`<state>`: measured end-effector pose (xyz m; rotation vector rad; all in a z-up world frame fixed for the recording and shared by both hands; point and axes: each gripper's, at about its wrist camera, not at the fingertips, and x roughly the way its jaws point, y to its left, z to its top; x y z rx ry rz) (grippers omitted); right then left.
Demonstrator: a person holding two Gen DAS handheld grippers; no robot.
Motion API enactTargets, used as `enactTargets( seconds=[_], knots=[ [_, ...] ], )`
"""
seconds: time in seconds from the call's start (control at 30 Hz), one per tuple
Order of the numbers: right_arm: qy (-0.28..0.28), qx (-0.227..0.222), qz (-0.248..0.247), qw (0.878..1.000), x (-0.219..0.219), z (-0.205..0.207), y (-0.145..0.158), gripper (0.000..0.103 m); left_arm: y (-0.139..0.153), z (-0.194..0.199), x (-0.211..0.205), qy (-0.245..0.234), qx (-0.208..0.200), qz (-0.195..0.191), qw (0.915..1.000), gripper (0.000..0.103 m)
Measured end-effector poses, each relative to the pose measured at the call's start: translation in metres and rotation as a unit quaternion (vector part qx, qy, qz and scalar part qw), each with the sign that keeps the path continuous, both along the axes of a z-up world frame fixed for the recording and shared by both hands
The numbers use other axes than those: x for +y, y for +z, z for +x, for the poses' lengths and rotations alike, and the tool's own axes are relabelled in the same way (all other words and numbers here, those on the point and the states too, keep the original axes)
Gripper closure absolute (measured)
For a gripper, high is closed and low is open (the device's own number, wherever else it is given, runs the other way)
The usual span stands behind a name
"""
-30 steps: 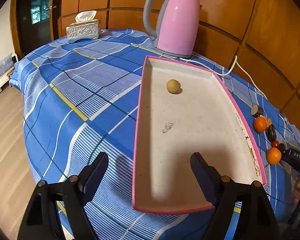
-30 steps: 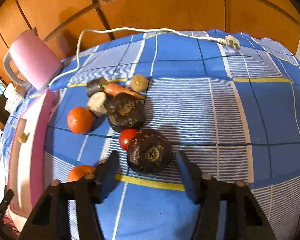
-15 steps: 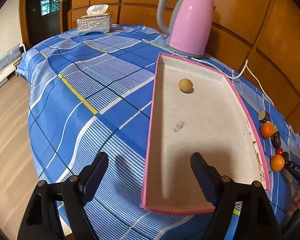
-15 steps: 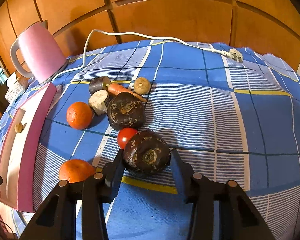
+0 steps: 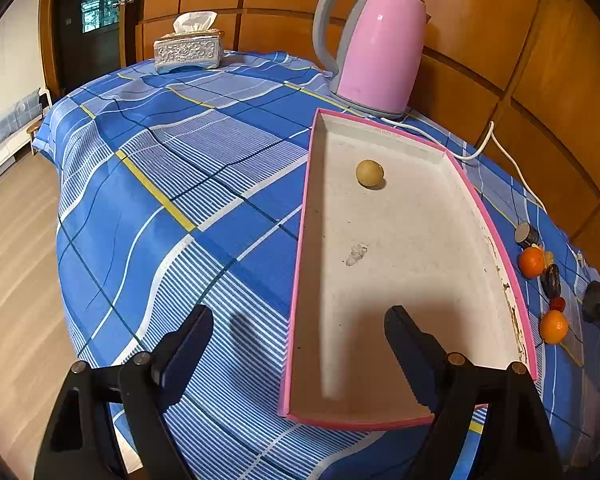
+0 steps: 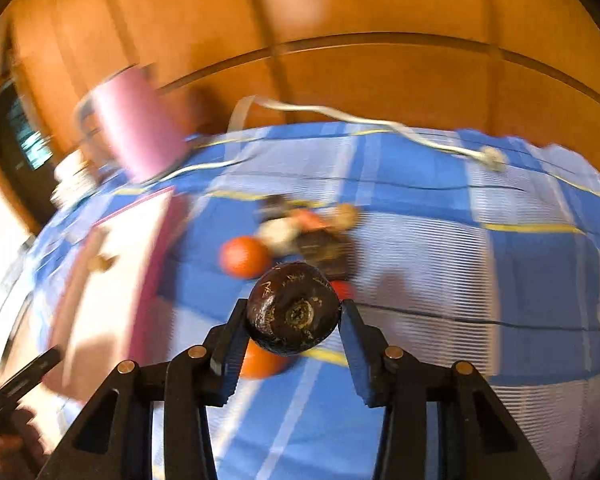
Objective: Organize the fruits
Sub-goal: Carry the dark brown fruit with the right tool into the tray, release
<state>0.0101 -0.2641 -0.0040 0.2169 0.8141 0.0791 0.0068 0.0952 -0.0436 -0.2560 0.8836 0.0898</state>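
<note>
- Right gripper: clamped on a dark brown round fruit, one pad against each flank, the fruit's stem scar facing the camera. The fruit is carried clear of the cloth; everything behind it is smeared with motion blur.
- Left gripper: jaws spread wide, having just opened a little further, with nothing between them. One finger hangs over the tablecloth, the other over the near end of the tray.
- Tray: long, shallow, pink-rimmed with a pale, stained floor; it lies on the cloth with its far end just beside the kettle. One small yellow-brown round fruit sits in its far half.
- Loose pile on the cloth to the right of the tray, well apart from the left gripper: two oranges, a small red fruit, a dark oblong piece and a short dark cylinder with a pale cut face. In the right wrist view the same pile is too blurred to sort, apart from one orange.
- Tablecloth: blue plaid with white and yellow lines, covering the whole table.
- Kettle: pink body, grey handle, upright at the far edge; its white cord trails off along the wall side.
- Tissue box: silver, patterned, a tissue standing out of the top, at the far left corner.
- Backdrop: orange wood panelling behind the table.
</note>
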Motion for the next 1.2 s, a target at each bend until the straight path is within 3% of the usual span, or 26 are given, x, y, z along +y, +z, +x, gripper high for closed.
enactTargets(
  seconds=[0.2,0.37,0.47,0.63,0.7,0.8,1.03,1.2],
  knots=[
    [0.145,0.024,0.007,0.989,0.083,0.018,-0.002,0.058,-0.001,-0.001,0.002,0.002,0.001,-0.003,1.0,0.014],
    [0.208,0.03,-0.007,0.978,0.141,0.036,-0.001,0.058,-0.002,-0.001,0.004,0.002,0.002,-0.005,1.0,0.014],
    [0.198,0.036,-0.025,0.979,0.16,0.052,-0.007,0.058,-0.004,-0.001,0.006,0.004,0.004,-0.007,1.0,0.014],
    [0.175,0.041,-0.007,0.984,0.169,0.068,-0.016,0.055,-0.006,-0.001,0.009,0.006,0.008,-0.008,0.9999,0.014],
    [0.167,0.035,-0.003,0.985,0.168,0.068,-0.014,0.04,-0.007,-0.001,0.009,0.005,0.01,-0.008,0.9999,0.014],
    [0.156,0.029,0.0,0.987,0.161,0.064,-0.011,0.036,-0.006,-0.001,0.007,0.002,0.007,-0.006,1.0,0.014],
    [0.098,0.006,-0.005,0.995,0.113,0.036,-0.003,0.036,-0.004,-0.001,0.003,-0.004,0.005,-0.004,1.0,0.014],
    [0.027,0.002,-0.013,1.0,0.065,0.015,-0.004,0.036,-0.001,-0.002,-0.001,-0.012,-0.001,-0.001,0.9999,0.014]
  ],
)
